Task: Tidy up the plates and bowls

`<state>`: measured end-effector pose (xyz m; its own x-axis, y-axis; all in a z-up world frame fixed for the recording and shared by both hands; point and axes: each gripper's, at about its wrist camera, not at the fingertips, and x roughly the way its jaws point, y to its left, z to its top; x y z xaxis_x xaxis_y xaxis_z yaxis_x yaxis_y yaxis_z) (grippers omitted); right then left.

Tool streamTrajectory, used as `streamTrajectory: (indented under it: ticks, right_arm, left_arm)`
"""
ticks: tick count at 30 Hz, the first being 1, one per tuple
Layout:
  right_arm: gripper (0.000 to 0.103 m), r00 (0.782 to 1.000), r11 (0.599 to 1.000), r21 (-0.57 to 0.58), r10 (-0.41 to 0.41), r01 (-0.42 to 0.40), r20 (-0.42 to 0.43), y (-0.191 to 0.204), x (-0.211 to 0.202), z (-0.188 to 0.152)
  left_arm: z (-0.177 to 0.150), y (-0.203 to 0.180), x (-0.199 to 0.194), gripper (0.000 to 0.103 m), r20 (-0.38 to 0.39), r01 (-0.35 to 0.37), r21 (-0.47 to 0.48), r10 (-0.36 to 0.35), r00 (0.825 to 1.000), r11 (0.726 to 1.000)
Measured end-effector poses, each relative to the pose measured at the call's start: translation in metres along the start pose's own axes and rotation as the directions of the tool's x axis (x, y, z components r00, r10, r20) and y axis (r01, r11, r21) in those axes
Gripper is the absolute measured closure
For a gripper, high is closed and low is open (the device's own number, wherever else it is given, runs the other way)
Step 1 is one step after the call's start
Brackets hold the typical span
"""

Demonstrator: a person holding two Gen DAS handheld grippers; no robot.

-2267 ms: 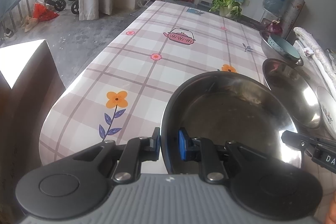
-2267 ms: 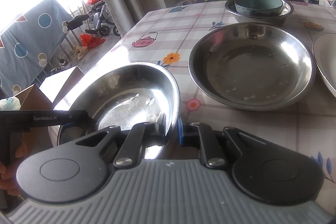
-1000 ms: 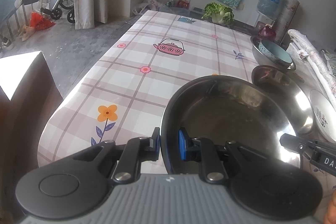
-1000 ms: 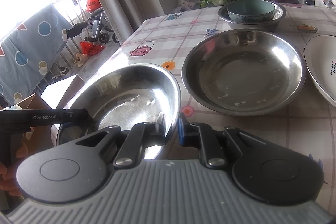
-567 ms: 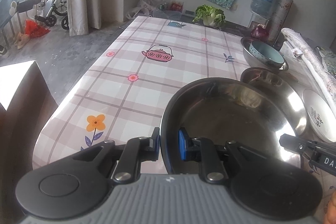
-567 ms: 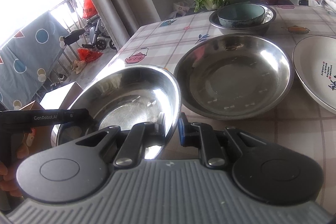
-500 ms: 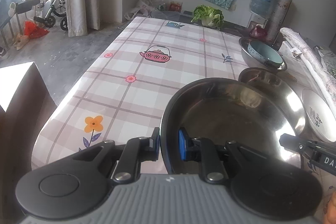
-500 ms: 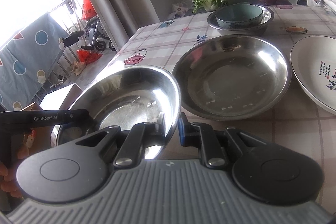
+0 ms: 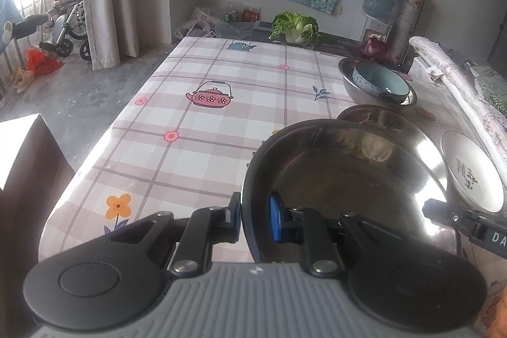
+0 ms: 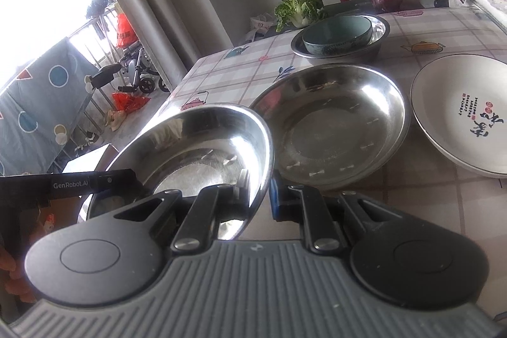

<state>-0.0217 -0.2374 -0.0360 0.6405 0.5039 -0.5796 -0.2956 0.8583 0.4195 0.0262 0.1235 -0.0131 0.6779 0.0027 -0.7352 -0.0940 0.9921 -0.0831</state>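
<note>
Left gripper (image 9: 255,219) and right gripper (image 10: 257,190) both pinch steel bowl (image 10: 202,144) rim, opposite sides. Wide steel dish (image 10: 332,129) lies ahead-right, nearer right gripper.

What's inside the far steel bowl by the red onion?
A teal bowl sits nested in the far steel bowl. The teal bowl looks empty in the left view; the steel bowl's bottom under it is covered.

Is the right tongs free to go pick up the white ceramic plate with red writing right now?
Probably not: the right tongs are clamped on the rim of the shiny steel bowl, shared with the left tongs. The white plate itself lies uncovered.
</note>
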Motion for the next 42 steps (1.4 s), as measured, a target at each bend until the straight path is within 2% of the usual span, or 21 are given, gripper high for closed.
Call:
streamTrajectory:
  ticks: [12, 24, 32, 42]
  right_arm:
    - [0.090, 0.998, 0.997, 0.052, -0.051, 0.048, 0.046, -0.029, -0.019, 0.011]
    - [0.090, 0.989, 0.986, 0.117, -0.127, 0.118, 0.076, -0.072, -0.028, 0.024]
    - [0.090, 0.985, 0.976, 0.147, -0.166, 0.160, 0.035, -0.099, -0.010, 0.031]
    - [0.089, 0.982, 0.976, 0.112, -0.187, 0.187, -0.007, -0.099, 0.016, 0.041]
  left_arm:
    - [0.020, -0.040, 0.010, 0.084, 0.021, 0.060, 0.070, -0.061, 0.998, 0.996]
    - [0.042, -0.088, 0.040, 0.084, -0.006, 0.123, 0.131, -0.123, 0.992, 0.984]
    - [0.054, -0.113, 0.067, 0.082, -0.042, 0.090, 0.176, -0.084, 0.996, 0.980]
    - [0.056, -0.113, 0.093, 0.080, -0.101, 0.048, 0.204, -0.028, 0.994, 0.978]
